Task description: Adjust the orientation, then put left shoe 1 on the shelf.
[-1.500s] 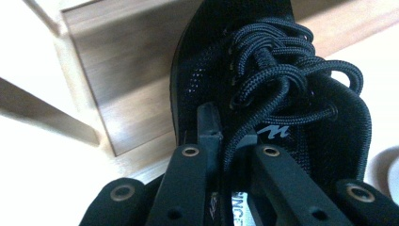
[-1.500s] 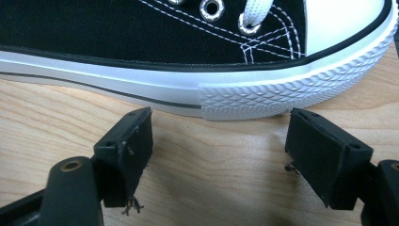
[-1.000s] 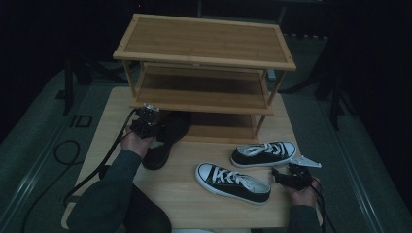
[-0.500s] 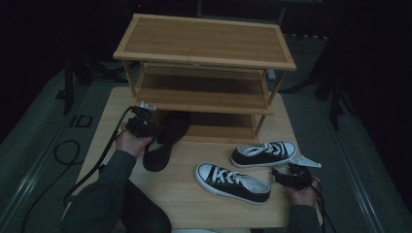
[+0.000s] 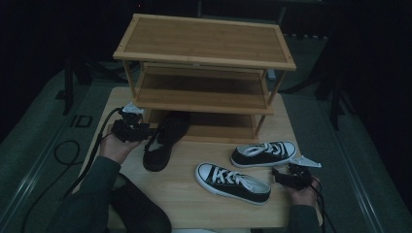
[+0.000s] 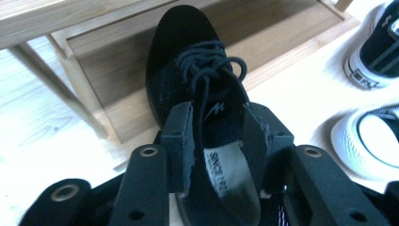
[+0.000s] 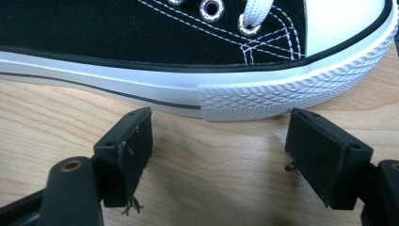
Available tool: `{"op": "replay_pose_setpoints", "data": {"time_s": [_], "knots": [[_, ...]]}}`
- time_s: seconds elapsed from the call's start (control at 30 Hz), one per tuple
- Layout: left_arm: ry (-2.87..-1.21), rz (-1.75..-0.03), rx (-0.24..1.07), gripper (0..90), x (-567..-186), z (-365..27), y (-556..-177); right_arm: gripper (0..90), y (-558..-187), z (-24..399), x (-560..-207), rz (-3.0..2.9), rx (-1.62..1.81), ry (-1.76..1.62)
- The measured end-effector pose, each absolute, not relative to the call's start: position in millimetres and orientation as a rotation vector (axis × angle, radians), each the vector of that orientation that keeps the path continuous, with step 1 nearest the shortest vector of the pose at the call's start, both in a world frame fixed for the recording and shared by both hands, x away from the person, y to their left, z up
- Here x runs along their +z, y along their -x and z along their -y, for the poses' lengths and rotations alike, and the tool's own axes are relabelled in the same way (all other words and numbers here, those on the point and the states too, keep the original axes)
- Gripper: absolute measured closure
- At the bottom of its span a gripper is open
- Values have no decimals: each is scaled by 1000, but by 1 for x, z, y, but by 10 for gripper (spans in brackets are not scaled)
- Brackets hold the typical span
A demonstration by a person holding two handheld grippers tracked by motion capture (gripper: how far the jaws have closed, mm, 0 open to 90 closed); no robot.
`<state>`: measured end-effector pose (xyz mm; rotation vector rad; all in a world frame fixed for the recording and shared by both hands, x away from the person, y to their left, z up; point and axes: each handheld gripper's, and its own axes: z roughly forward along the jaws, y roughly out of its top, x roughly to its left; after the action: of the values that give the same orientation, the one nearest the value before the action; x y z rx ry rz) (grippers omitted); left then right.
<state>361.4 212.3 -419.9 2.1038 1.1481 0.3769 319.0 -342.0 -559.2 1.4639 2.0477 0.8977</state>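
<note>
Now spread, jaws having just been opening, left gripper (image 6: pixel 217 117) flanking the heel collar of the black shoe (image 6: pixel 188 61) with no pinch on it. Straight ahead from there: heel nearest, long axis running directly away toward the shoe rack (image 5: pixel 204 104), toe already over the lowest shelf board, heel end out over the bench (image 5: pixel 194 208). Probably calls for a push or a fresh grip along that same line, not across it. Farther off, right gripper (image 7: pixel 219 141) likewise spread and holding nothing, low on the bench just short of a black-and-white sneaker (image 7: pixel 188 56), well apart from the black shoe; left hand plainly the nearer.
</note>
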Motion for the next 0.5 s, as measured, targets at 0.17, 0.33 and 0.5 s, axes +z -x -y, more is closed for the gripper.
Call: {"op": "replay_pose_setpoints", "data": {"time_s": [0.17,0.33,0.5], "knots": [[-2101,-1147,371,679,-421,-221,-354,234,-319,342,-559,-2048,897,-1461],[-2114,-1147,364,773,-426,-227,-348,234,-319,342,-559,-2048,897,-1460],[-2155,-1163,379,899,-430,-229,-346,234,-319,342,-559,-2047,898,-1462]]}}
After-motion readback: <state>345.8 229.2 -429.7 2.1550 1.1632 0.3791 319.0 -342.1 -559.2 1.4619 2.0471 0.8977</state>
